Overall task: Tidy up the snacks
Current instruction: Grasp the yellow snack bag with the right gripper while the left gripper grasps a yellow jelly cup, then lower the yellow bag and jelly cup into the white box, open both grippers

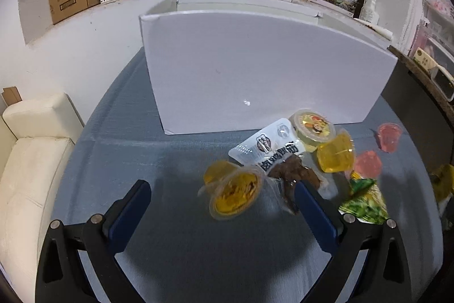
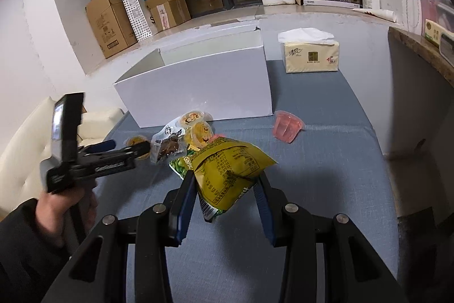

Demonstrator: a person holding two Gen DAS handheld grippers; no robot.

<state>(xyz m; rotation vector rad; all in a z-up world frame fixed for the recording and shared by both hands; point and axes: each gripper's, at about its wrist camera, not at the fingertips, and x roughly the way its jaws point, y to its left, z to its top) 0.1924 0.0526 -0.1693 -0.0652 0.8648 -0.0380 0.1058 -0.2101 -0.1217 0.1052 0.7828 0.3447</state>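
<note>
My right gripper [image 2: 227, 176] is shut on a yellow snack bag [image 2: 229, 172], held a little above the blue cloth. Under it lies a green packet [image 2: 181, 165]. My left gripper [image 1: 221, 189] is open, and an orange jelly cup [image 1: 232, 195] lies on its side between its fingers without touching them. Just past it sit a brown meat packet [image 1: 272, 155], a lidded yellow jelly cup [image 1: 312, 127], another yellow cup [image 1: 336, 155] and two pink cups [image 1: 369, 163] [image 1: 388, 137]. The open white box [image 1: 255, 70] stands behind the pile. In the right wrist view the left gripper [image 2: 124, 148] reaches into the pile from the left.
A tissue pack [image 2: 310, 57] stands right of the white box [image 2: 198, 81]. A cream sofa [image 1: 31, 161] borders the table on the left and a dark counter [image 2: 420, 53] on the right. Cardboard boxes [image 2: 109, 22] line the windowsill. A hand and dark sleeve [image 2: 42, 217] hold the left gripper.
</note>
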